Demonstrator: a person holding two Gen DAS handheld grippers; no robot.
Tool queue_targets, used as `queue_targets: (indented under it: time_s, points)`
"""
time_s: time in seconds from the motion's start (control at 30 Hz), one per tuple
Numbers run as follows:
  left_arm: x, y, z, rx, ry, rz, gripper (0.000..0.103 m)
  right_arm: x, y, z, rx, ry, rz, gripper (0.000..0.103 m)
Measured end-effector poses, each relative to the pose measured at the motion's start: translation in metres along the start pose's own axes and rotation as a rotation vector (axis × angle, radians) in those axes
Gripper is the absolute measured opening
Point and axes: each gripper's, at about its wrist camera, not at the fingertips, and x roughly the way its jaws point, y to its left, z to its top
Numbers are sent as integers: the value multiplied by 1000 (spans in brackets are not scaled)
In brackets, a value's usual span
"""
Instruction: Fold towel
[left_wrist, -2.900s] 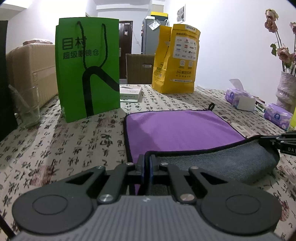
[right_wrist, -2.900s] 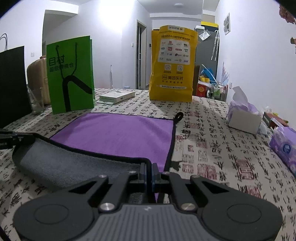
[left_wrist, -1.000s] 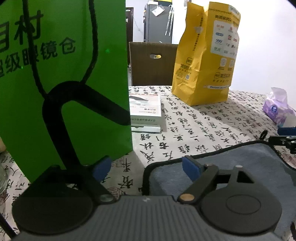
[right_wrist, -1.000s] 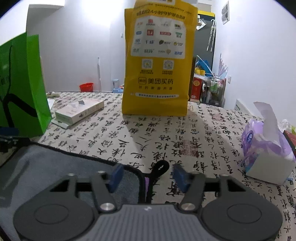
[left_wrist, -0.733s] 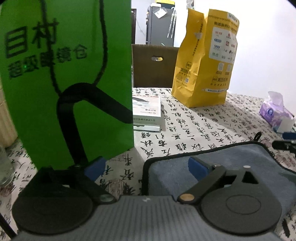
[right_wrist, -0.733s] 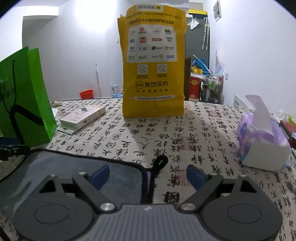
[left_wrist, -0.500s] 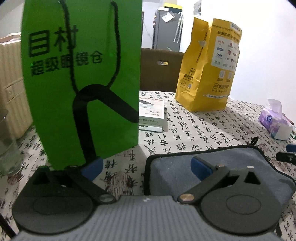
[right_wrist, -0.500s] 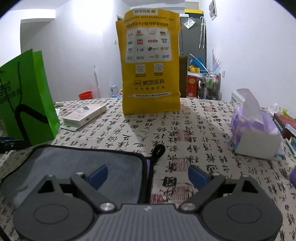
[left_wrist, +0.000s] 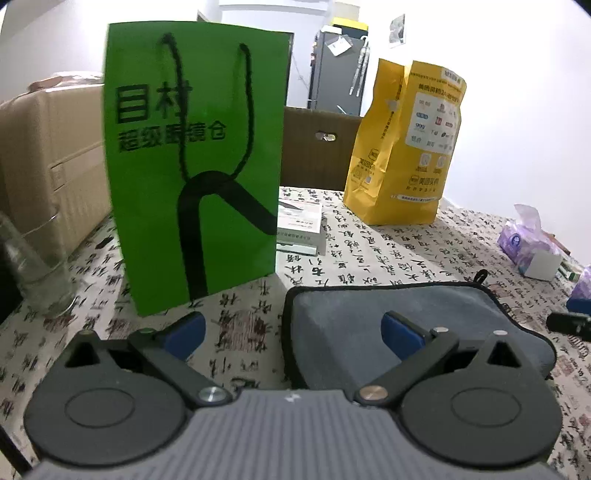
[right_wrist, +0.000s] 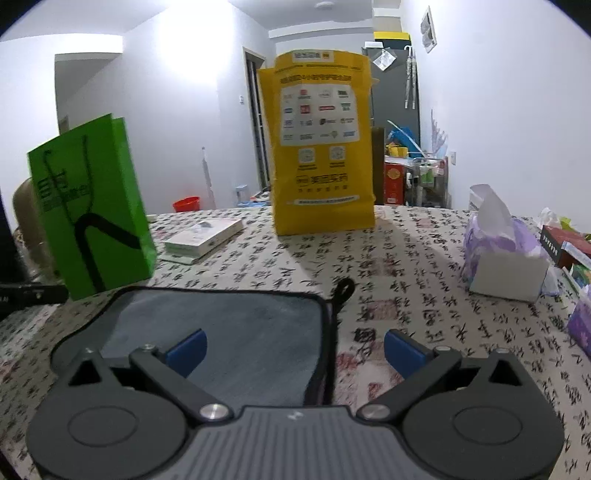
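Both sets of tongs spread wide, gripping nothing. Towel (left_wrist: 424, 306) lies folded, grey side up, on the tablecloth (left_wrist: 388, 240): at 1 o'clock from left gripper (left_wrist: 291, 332), 11 o'clock from right gripper (right_wrist: 293, 347).

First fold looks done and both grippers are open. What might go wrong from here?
The grey folded towel lies close to the tall green paper bag; the open left gripper may knock it over. The right gripper straddles the towel's edge beside the black hanging loop, which may snag a finger.
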Motion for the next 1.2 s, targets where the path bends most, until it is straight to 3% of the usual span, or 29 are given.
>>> queue_targets:
  time_s: [1.2]
  points:
    - [-144,-29,-65,32,-88,-6,103,-125,59,-58,-42,-95,-14,103]
